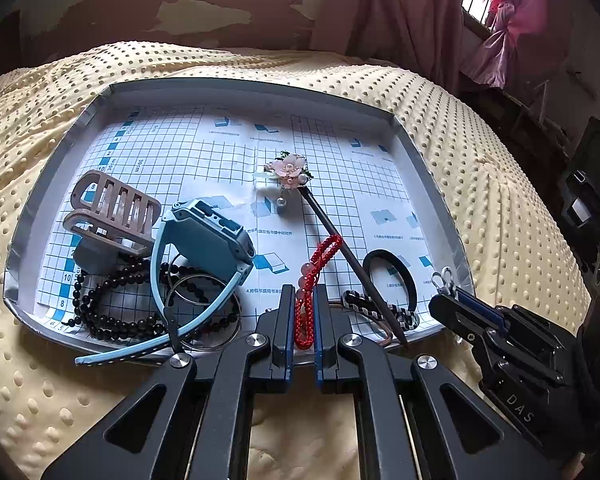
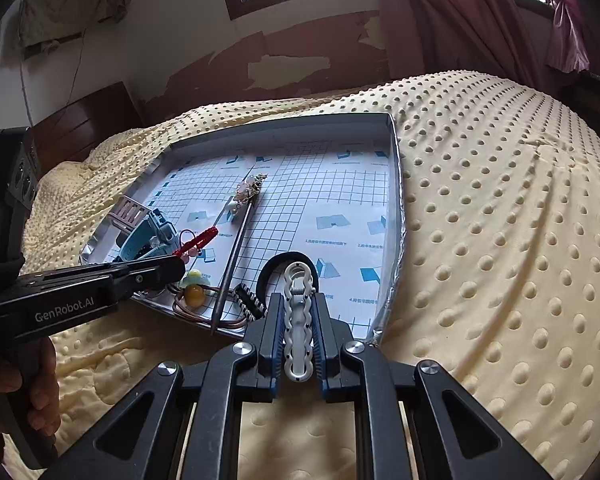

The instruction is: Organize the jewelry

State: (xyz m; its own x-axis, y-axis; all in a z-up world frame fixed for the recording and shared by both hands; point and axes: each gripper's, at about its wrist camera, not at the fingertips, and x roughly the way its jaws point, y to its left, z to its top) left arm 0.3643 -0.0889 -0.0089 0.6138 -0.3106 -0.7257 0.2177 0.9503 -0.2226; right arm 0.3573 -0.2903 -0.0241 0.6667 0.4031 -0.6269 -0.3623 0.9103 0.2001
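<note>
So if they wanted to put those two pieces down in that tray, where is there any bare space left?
The far half of the tray is bare, beyond the flower hairpin. So is the right side, between the hairpin's stick and the right wall, behind the black hair tie. The near left corner is crowded: blue watch, dark beads, comb clip.

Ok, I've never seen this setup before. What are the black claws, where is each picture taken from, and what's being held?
They are hand-held two-finger grippers, one per hand, each with a camera looking along its fingers. In the left wrist view, the left gripper is shut on a red braided bracelet. In the right wrist view, the right gripper is shut on a white hair clip. On the yellow blanket sits a tray holding a blue watch, dark beads, a flower hairpin and a black hair tie.
</note>
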